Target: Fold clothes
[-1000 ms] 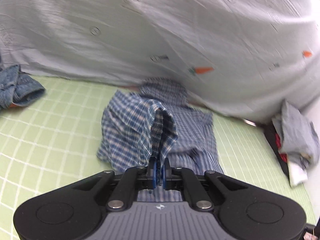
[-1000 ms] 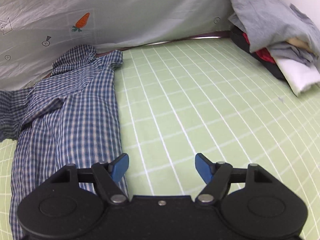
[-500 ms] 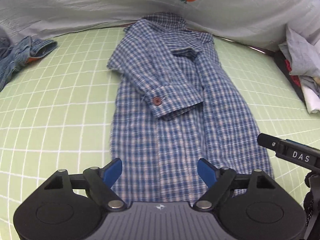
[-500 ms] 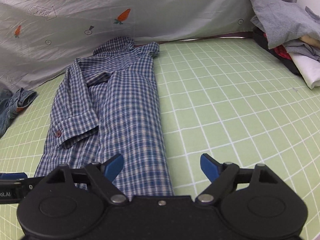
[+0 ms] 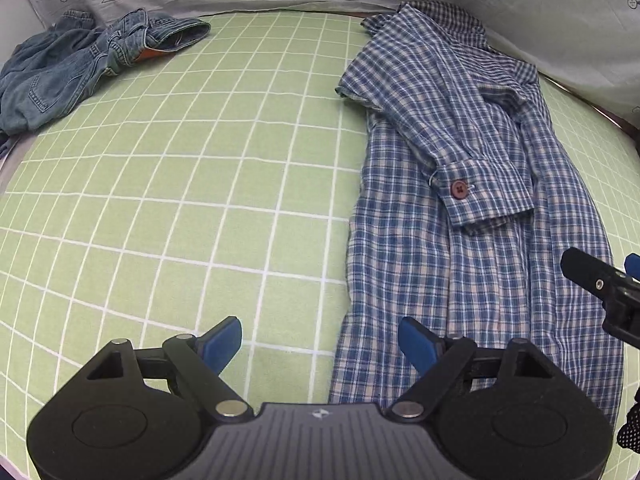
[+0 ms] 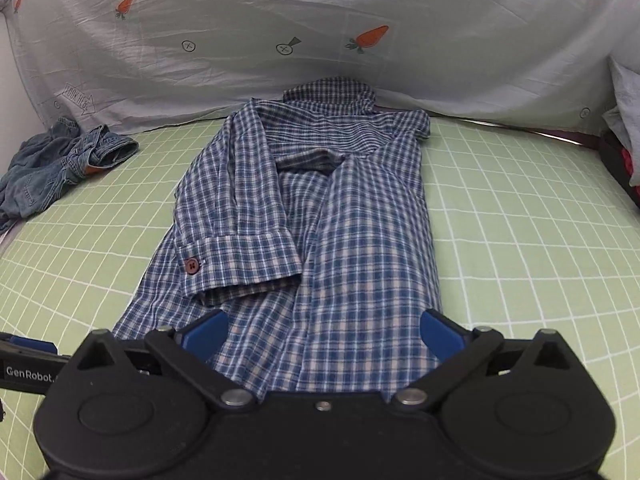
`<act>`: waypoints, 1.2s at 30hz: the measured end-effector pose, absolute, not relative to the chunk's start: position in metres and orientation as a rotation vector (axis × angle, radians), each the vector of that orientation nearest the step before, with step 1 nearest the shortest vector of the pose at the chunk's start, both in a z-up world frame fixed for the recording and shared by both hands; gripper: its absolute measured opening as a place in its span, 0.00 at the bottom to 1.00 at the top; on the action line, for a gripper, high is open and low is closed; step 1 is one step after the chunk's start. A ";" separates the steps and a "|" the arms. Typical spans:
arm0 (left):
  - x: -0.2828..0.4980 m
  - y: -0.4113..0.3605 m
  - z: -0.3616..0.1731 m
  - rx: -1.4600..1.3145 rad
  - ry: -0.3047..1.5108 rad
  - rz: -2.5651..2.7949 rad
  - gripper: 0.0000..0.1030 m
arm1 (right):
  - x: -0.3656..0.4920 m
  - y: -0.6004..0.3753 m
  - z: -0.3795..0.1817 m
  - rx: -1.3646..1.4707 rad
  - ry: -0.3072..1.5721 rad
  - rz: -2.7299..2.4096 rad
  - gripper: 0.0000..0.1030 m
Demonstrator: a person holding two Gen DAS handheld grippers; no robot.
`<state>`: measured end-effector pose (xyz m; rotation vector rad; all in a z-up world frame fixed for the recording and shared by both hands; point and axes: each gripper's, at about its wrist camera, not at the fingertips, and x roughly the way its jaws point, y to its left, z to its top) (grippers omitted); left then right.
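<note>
Clothes pile, seemingly, only right view

The pale grey cotton backdrop sheet at the far side carries arrow outlines lettered "LOOK HERE", at far left and upper left. Near left, the black plastic body of the left gripper reads "GenRobot." in white.

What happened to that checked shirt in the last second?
The left gripper let go of the plaid shirt it had pinched and lifted; the sleeve now lies folded over the front, cuff flat. Both grippers drew back, open, the right gripper too. The denim heap stayed put.
</note>
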<state>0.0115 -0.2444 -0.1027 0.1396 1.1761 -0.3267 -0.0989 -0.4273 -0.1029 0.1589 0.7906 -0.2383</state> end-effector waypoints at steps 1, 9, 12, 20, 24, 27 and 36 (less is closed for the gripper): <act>0.017 -0.245 -0.103 0.140 1.177 -0.324 0.83 | -0.092 -0.426 -0.103 0.153 0.789 -0.227 1.00; 0.068 -0.263 -0.116 0.152 1.181 -0.295 0.84 | -0.031 -0.430 -0.112 0.120 0.766 -0.155 1.00; 0.086 -0.272 -0.124 0.166 1.186 -0.289 0.84 | -0.011 -0.433 -0.118 0.125 0.775 -0.122 1.00; 0.096 -0.290 -0.134 0.240 1.161 -0.314 0.86 | 0.006 -0.418 -0.133 0.140 0.824 -0.041 0.63; 0.090 -0.291 -0.128 0.243 1.141 -0.333 0.86 | 0.000 -0.416 -0.130 0.151 0.818 0.026 0.12; 0.079 -0.289 -0.115 0.234 1.103 -0.339 0.86 | -0.010 -0.410 -0.115 0.127 0.789 0.043 0.07; 0.020 -0.270 -0.078 0.223 1.021 -0.373 0.86 | -0.085 -0.399 -0.073 0.161 0.705 0.004 0.07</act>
